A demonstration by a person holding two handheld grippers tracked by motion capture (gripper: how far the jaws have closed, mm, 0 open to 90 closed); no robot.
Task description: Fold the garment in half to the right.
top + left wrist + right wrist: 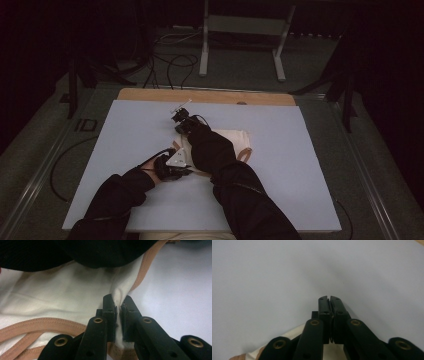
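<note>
Between my left tongs (119, 305) a fold of the cream cloth bag (62, 295) sits pinched — my right tongs (329, 299) are clamped together, its cloth just behind them.

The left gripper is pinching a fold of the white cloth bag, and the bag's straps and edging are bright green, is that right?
Not quite. The left gripper does pinch a fold of the white cloth bag, but the straps and edging are light tan, not green. The left gripper view shows this plainly.
</note>
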